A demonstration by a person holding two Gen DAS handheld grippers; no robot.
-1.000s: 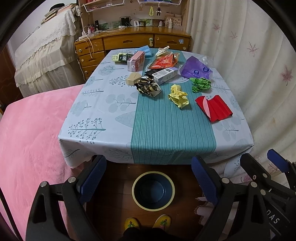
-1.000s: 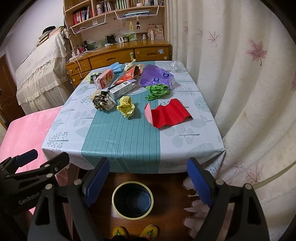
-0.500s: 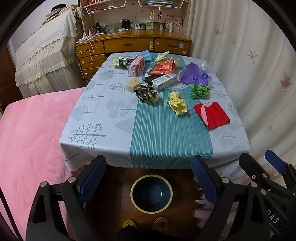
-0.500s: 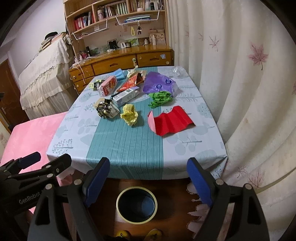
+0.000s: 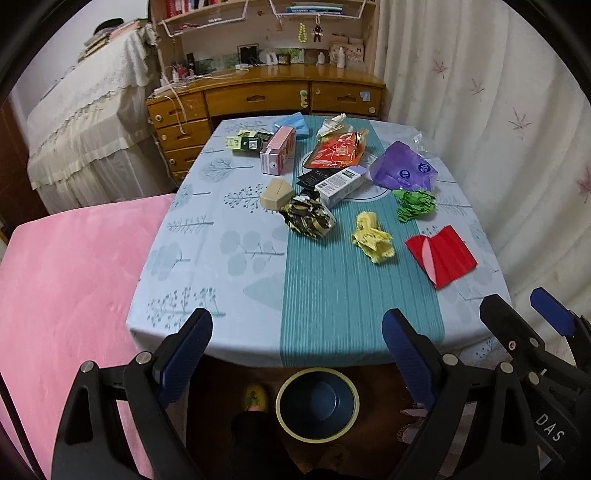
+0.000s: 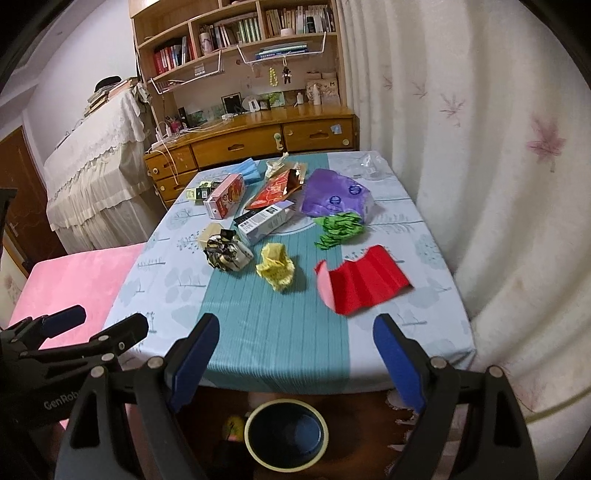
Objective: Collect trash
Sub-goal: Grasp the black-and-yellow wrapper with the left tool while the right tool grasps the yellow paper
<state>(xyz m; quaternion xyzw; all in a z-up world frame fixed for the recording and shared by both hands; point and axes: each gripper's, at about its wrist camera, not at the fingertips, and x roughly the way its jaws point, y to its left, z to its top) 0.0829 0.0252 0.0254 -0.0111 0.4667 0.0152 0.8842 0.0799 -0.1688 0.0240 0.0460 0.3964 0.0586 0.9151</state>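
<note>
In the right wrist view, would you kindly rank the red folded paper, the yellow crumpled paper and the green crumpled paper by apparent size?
1. red folded paper, clearly largest.
2. yellow crumpled paper and green crumpled paper look alike; the green one lies farther away, so I would not rank them.

Both wrist views toward table (image 5: 207, 258)

Past my table: a wooden desk (image 5: 266, 98) under bookshelves (image 6: 236, 29) — lace-draped furniture (image 6: 96, 162), pink bed (image 5: 62, 288), leaf-print curtain (image 6: 491, 166).
</note>
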